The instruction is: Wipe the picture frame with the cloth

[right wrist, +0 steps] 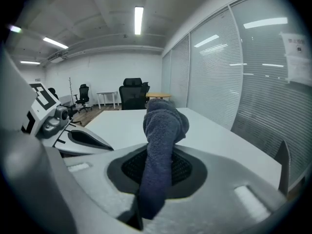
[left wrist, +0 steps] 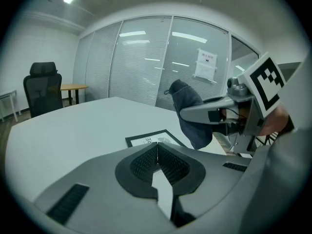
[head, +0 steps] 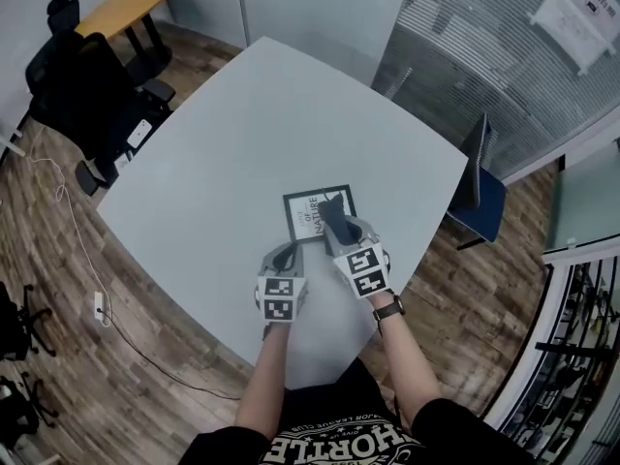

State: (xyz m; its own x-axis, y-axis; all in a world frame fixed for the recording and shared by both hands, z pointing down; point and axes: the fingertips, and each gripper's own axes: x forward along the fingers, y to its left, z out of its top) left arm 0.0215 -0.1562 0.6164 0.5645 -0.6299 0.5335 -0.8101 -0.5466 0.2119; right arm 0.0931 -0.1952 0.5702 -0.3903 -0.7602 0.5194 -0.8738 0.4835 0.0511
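A black picture frame (head: 308, 213) with a white printed mat lies flat on the white table (head: 242, 134), near its front edge. My right gripper (head: 339, 229) is shut on a dark grey cloth (head: 334, 209), which hangs over the frame's right part. The right gripper view shows that cloth (right wrist: 161, 135) clamped between the jaws and sticking up beyond them. My left gripper (head: 289, 253) hovers just in front of the frame's near left corner, shut, with nothing in it. In the left gripper view its pads (left wrist: 146, 161) meet, and the frame (left wrist: 146, 139) lies just beyond, with the cloth (left wrist: 192, 113) to the right.
Black office chairs (head: 87, 95) stand left of the table. A blue chair (head: 481, 200) is at its right edge. A round wooden table (head: 126, 6) sits far left. Glass walls with blinds (head: 484, 56) run behind. A cable (head: 92, 260) trails on the wood floor.
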